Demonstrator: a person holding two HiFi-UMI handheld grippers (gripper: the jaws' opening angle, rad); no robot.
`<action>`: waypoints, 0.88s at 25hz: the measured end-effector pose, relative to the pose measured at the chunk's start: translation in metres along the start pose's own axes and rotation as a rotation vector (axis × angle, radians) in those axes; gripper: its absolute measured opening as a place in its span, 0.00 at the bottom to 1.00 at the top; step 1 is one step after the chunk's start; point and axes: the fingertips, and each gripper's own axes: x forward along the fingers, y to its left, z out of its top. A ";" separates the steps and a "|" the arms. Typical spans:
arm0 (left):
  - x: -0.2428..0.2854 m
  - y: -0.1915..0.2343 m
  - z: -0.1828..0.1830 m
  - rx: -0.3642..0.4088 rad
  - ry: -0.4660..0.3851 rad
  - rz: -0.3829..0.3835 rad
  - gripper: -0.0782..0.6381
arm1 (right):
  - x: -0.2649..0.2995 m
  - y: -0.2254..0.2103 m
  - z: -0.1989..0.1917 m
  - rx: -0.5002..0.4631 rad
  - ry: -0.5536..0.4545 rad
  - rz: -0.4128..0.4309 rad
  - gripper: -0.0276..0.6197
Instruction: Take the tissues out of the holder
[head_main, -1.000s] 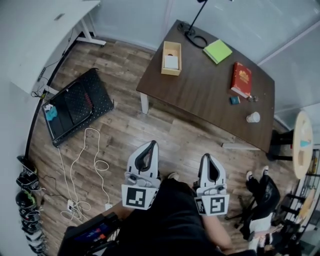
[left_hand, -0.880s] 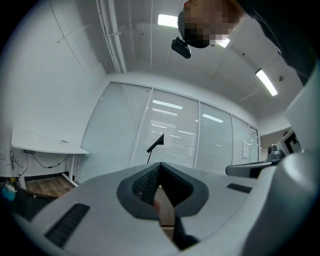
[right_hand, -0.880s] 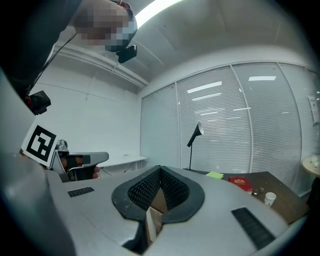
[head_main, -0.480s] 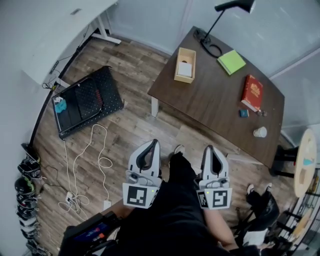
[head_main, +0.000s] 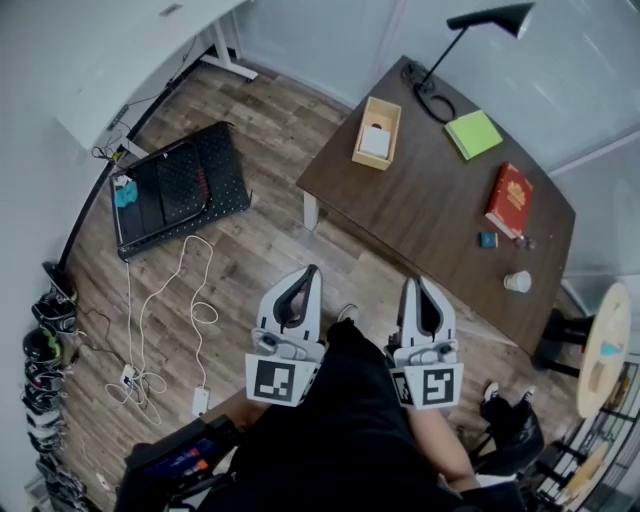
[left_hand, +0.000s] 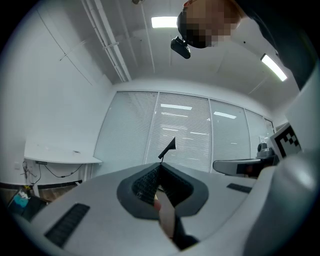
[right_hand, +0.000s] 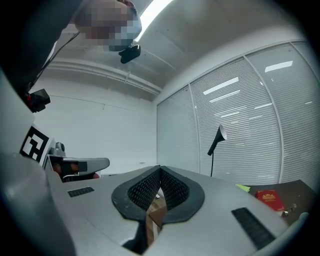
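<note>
Approach step. L gripper (head_main: 310, 275): jaws pressed together, empty. Tissues (head_main: 376, 141) sit in wooden holder (head_main: 366, 163) on table (head_main: 440, 210), well ahead. R gripper (head_main: 412, 287): closed, empty. Next: close in, spread 1 gripper's jaws.

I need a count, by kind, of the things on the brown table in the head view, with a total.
holder with tissues: 1
lamp: 1
green pad: 1
red book: 1
cup: 1
small blue thing: 1
small dark thing, too small to name: 1
Total: 7
</note>
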 end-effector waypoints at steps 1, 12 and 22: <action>0.001 -0.002 0.000 -0.004 0.002 -0.006 0.11 | 0.000 0.000 0.000 0.001 -0.002 -0.002 0.06; -0.003 -0.003 -0.003 -0.026 0.007 -0.096 0.11 | -0.007 0.028 -0.009 -0.003 0.033 -0.011 0.06; 0.001 -0.016 -0.009 -0.012 0.038 -0.120 0.11 | -0.009 0.025 -0.009 0.007 0.022 -0.006 0.06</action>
